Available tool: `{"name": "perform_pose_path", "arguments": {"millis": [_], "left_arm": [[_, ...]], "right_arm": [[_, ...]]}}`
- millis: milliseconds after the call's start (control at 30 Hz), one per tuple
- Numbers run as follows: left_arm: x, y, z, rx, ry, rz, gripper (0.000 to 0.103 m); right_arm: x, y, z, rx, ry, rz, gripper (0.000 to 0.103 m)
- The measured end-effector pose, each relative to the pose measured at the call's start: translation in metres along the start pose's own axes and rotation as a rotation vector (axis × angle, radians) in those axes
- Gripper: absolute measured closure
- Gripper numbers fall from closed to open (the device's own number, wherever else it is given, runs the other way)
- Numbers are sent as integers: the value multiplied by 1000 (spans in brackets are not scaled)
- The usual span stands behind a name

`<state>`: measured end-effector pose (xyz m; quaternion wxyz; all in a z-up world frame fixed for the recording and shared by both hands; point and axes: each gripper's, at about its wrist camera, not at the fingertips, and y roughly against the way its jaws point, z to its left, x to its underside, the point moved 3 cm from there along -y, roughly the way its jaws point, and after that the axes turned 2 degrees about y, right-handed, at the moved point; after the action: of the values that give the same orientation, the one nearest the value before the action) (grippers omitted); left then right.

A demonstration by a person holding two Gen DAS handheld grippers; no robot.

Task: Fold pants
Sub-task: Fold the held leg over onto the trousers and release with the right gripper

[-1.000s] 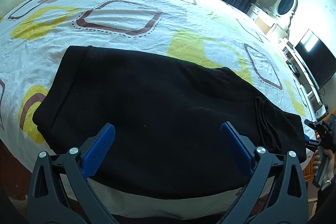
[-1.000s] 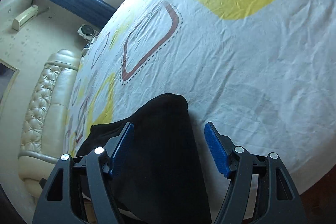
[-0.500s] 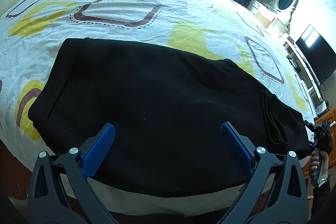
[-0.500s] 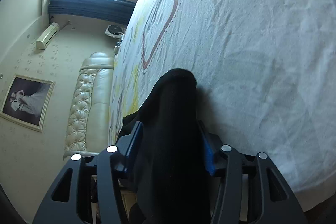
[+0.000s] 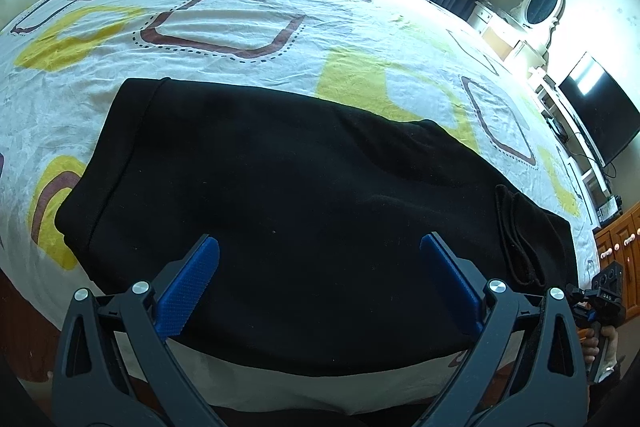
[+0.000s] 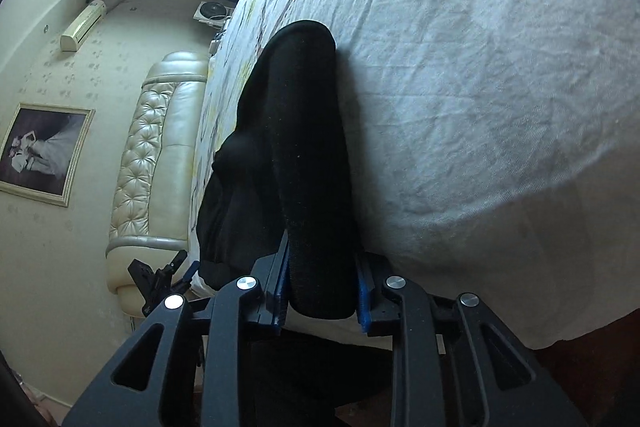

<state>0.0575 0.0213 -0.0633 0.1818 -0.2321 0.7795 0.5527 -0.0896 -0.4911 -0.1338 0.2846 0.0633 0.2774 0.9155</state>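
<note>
Pants (image 5: 304, 211), black and already doubled into a long band, lie flat across the near edge of the bed (image 5: 240, 27), running from 9 o'clock to 3 o'clock in the left wrist view. At the 3 o'clock end, the folded hem is pinched in the right gripper (image 6: 322, 293): a second ago its jaws stood wide on either side of the cloth, they have just been closing, and now the blue pads press the thick black edge between them. In my judgement this means the grasp is made and that end is ready to be lifted and carried over toward the other. The left gripper (image 5: 316, 279) hovers unclenched above the middle of the pants, pads well apart, gripping nothing. No containers are in view; only the patterned sheet surrounds the garment.
</note>
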Motion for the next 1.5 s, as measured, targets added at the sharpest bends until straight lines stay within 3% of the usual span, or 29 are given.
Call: {"name": "perform_pose_path", "arguments": {"millis": [67, 167, 267, 367, 567, 767, 933, 1100, 1200, 1367, 1500], "left_arm": [[-1, 0, 2, 0, 3, -3, 2], [-2, -1, 5, -6, 7, -3, 2], [-3, -3, 6, -3, 18, 1, 2], [-2, -3, 6, -6, 11, 4, 2], [-7, 3, 15, -5, 36, -6, 2], [-12, 24, 43, 1, 58, -45, 2], [-12, 35, 84, -23, 79, -70, 2], [-11, 41, 134, 11, 185, -61, 2], [-11, 44, 169, 85, 291, -64, 2], [-13, 33, 214, 216, 450, -22, 3], [-26, 19, 219, 287, 458, 16, 3]], "right_arm": [[-1, 6, 3, -7, -12, -16, 58], [-2, 25, 9, 99, 26, -69, 58], [-7, 44, 35, 218, 77, -201, 58], [-8, 38, 79, 193, 180, -257, 58], [2, -50, 126, 44, 243, -112, 59], [17, -134, 137, -124, 128, -1, 59], [37, -181, 148, -115, 135, 115, 59], [46, -168, 164, -121, 186, 140, 57], [49, -145, 170, -86, 233, 108, 47], [52, -111, 163, -53, 273, 78, 43], [51, -98, 152, -48, 251, 55, 41]]}}
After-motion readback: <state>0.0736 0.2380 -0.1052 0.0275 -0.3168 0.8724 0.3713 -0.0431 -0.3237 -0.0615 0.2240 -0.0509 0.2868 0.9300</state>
